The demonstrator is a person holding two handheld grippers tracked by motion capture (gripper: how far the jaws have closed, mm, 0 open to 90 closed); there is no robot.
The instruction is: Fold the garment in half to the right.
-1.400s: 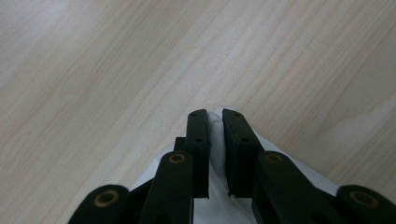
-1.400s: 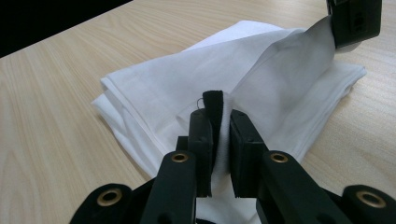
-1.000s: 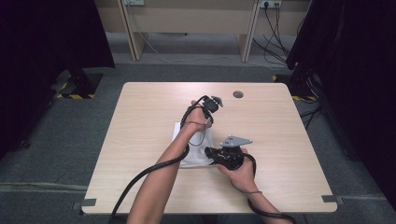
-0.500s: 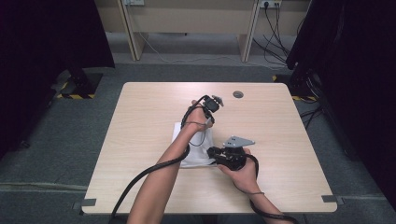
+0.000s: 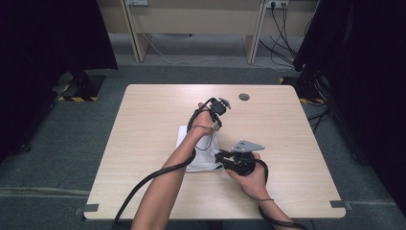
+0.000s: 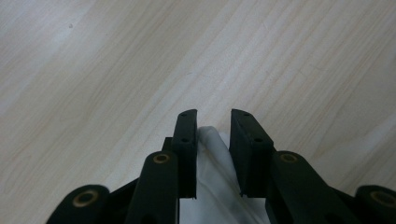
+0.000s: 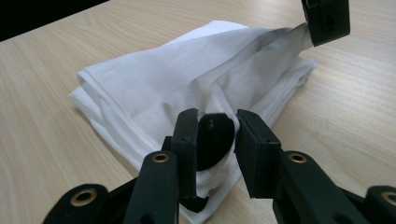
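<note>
Cloth: we saw the folded white cloth [image 5: 203, 152] lying mid-table [image 5: 143, 115], 1 corner lifted toward the far side, likely to spread it.
Left gripper [image 6: 213, 120]: jaws had just been opening; slightly parted, the raised corner between them, pads seemingly not pressing.
Right gripper [image 7: 212, 123]: at the near edge; jaws had just been opening around a fold, grip loosened.

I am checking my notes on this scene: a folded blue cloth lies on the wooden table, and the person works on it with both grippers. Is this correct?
Not quite: the cloth is white, not blue, as the right gripper view shows plainly. The rest holds: it lies folded on the wooden table, with the left gripper and the right gripper both at it.
</note>
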